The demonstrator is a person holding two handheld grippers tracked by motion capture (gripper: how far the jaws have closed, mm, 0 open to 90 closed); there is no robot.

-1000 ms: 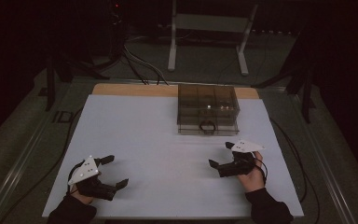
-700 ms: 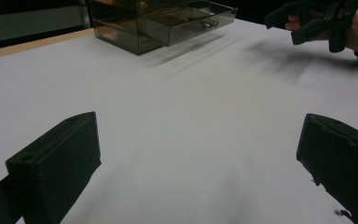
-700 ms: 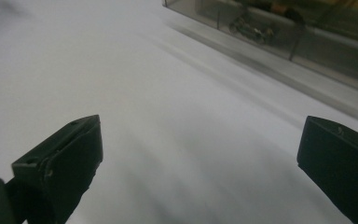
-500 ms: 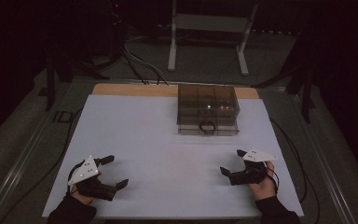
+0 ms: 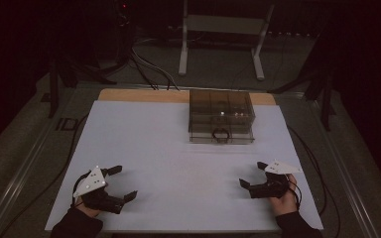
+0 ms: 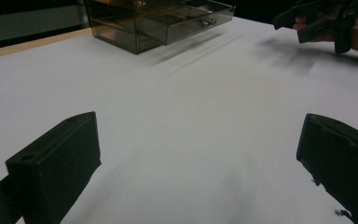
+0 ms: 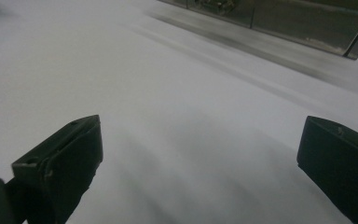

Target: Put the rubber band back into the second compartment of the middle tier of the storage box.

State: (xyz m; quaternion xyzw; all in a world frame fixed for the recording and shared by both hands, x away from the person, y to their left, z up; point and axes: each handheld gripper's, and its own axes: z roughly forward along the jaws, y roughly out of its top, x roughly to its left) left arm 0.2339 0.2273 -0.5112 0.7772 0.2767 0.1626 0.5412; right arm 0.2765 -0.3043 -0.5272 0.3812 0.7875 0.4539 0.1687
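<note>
A smoky clear drawer box (image 5: 221, 116) stands at the back middle of the white table (image 5: 168, 148), with a dark ring handle (image 5: 221, 134) on its front; it also appears in the left gripper view (image 6: 158, 21) and the right gripper view (image 7: 279, 23). My left gripper (image 5: 123, 182) rests open near the front left corner, nothing between its jaws. My right gripper (image 5: 252, 174) is open near the front right, low over the table, jaws wide apart and empty. The left gripper view shows the right hand and its gripper (image 6: 321, 21) far off.
A wooden strip (image 5: 144, 95) runs along the table's back edge. Cables (image 5: 307, 153) trail off the right side and across the floor behind. A metal stand (image 5: 223, 29) sits on the floor beyond the table.
My right gripper has drawn back from near the box toward the front right edge of the table. The left gripper has stayed put.
</note>
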